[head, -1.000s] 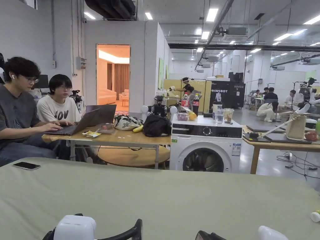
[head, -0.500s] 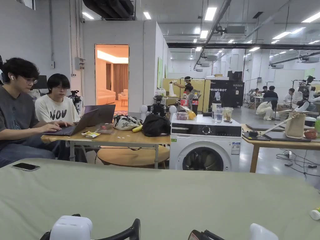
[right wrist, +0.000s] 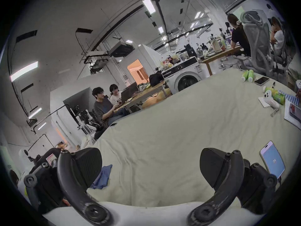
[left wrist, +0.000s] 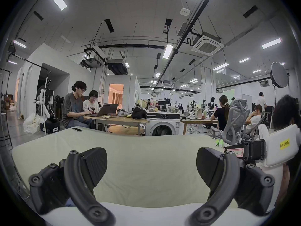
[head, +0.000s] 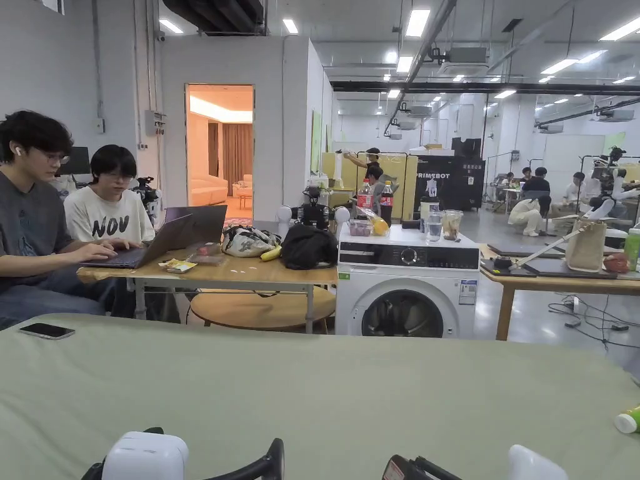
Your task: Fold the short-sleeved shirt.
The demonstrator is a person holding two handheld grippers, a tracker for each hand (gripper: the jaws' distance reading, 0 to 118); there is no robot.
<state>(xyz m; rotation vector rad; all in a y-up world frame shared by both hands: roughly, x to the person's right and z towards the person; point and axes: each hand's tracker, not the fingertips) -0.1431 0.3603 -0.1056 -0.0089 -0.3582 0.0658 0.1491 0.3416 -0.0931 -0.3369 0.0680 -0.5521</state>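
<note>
A pale green cloth covers the table [head: 325, 387] in front of me. My left gripper [left wrist: 152, 164] hovers just above its near part, jaws wide apart, nothing between them. My right gripper [right wrist: 152, 166] is open the same way over bare cloth. A small crumpled piece of blue fabric [right wrist: 101, 175] lies on the table beside the right gripper's left jaw, not touched by it; how far it extends is hidden. In the head view both grippers peek in at the bottom edge, the left gripper [head: 262, 462] and the right gripper [head: 412, 467].
A dark phone [head: 47, 331] lies at the table's far left. A green bottle [head: 628, 420] sits at the right edge. A lit phone [right wrist: 272, 159], a small toy [right wrist: 270, 99] and papers lie on the right. Beyond are two seated people, a wooden desk [head: 206, 272] and a washing machine [head: 406, 294].
Only the head camera has drifted slightly. Both grippers stay low at the near edge of the table.
</note>
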